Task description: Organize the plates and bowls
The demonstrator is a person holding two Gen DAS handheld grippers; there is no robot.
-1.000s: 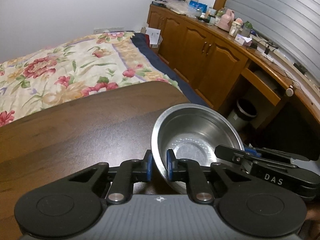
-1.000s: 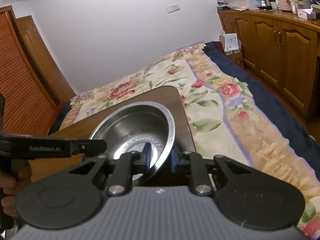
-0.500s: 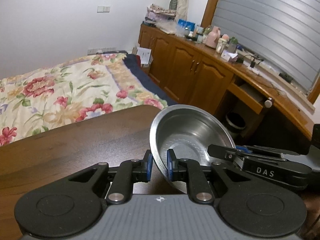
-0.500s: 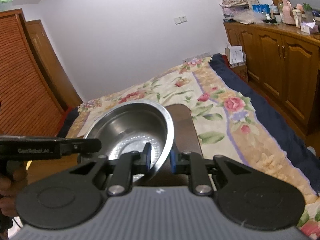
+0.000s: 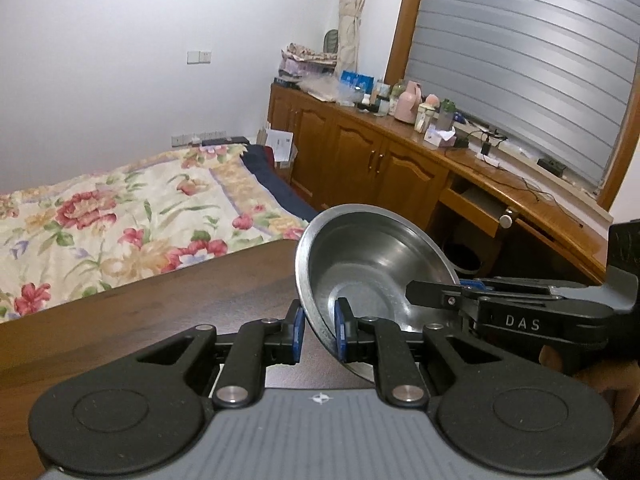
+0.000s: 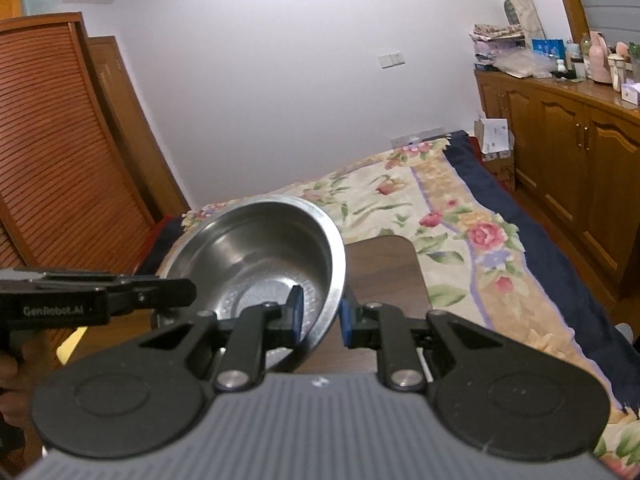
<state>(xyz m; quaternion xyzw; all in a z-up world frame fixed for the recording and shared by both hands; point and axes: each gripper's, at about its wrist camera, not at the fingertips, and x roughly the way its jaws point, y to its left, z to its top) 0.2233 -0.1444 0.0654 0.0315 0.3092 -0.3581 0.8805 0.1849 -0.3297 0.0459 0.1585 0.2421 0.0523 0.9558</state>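
The steel bowl is the reference for everything below. It is held in the air above the near end of the dark wooden table, tipped so its mouth faces the cameras, and nothing supports it except two grips on opposite sides of its rim.

Left of the bowl: the left gripper pinches the rim, one blue pad outside the wall and the other inside. Only a thin edge of metal is caught. Judged risk: smooth steel can slide out of so shallow a bite if this hand turns or pulls away from its partner.

Right of the bowl: the right gripper pinches the opposite rim in the same manner, one pad inside, one outside. Judged risk: both hands must travel together; should one lead, the bowl would twist between the pads, or one hold would let go and leave it swinging from the other.

Beyond the bowl: the table ends just past it, with the flowered bed further on. A dropped bowl would likely strike the wood and could roll off the edge. No plates and no stacking place are in view, so the set-down spot cannot be judged.
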